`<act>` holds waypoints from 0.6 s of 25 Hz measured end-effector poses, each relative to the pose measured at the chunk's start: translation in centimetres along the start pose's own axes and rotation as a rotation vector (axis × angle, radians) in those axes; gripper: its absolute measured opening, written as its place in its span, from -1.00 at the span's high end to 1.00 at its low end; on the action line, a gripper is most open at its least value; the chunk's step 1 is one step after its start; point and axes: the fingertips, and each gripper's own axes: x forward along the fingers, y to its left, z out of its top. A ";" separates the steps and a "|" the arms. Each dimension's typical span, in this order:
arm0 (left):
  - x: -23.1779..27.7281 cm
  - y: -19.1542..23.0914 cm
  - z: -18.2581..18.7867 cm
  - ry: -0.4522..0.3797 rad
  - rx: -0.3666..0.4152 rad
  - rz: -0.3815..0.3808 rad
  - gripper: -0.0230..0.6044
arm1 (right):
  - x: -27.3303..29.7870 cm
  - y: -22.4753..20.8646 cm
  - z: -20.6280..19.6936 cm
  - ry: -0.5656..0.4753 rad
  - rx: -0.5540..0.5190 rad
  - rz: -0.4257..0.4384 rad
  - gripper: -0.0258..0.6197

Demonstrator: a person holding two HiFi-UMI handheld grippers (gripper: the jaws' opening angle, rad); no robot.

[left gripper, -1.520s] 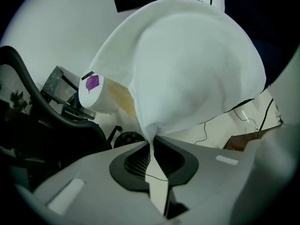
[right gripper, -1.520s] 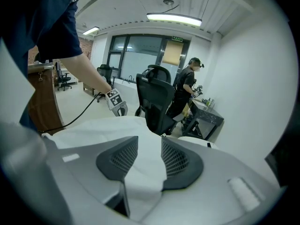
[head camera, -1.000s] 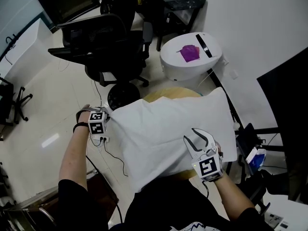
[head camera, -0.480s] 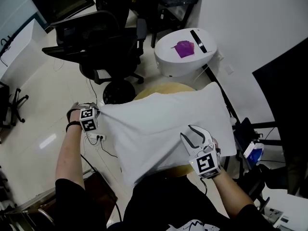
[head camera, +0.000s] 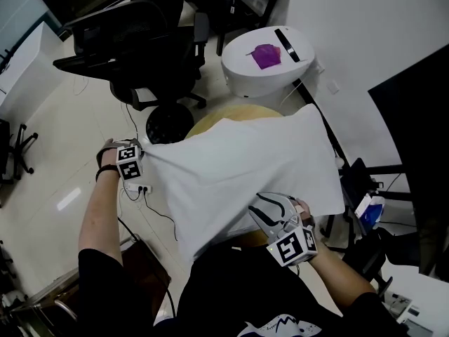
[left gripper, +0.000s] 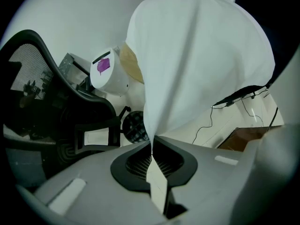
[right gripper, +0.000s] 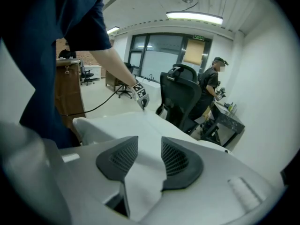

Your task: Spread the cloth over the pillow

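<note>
- White cloth point(head camera: 238, 167) lies stretched over a round wooden table point(head camera: 235, 113). Only the far tan rim of this table shows past it.
- The surface is full and soft, but I cannot tell the pillow apart from the cloth.
- My left gripper point(head camera: 140, 153) is at the far left corner of the cloth and points steeply down. In the left gripper view its tongs are pressed together on this corner, and the cloth goes away from them in a tight fold.
- My right gripper point(head camera: 258, 203) is over the near edge of the cloth, at the right. In the right gripper view its tongs stand apart at a middle width. The cloth shows in the gap, but the pads do not press on it.
- Beyond the table stands a white round drum point(head camera: 270, 72) with a purple piece point(head camera: 265, 55) on top. A black office chair point(head camera: 133, 48) is to its left.
</note>
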 end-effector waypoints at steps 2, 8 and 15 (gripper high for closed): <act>0.1 0.1 0.1 0.011 -0.002 0.007 0.92 | 0.0 1.5 -0.5 0.007 -0.019 0.033 0.41; -0.4 -0.5 -0.2 0.047 -0.053 0.036 0.74 | -0.5 4.1 -1.7 0.002 -0.008 0.094 0.41; -4.2 -5.8 2.8 -0.035 -0.159 0.125 0.73 | -1.9 9.0 -4.6 -0.004 0.029 0.228 0.42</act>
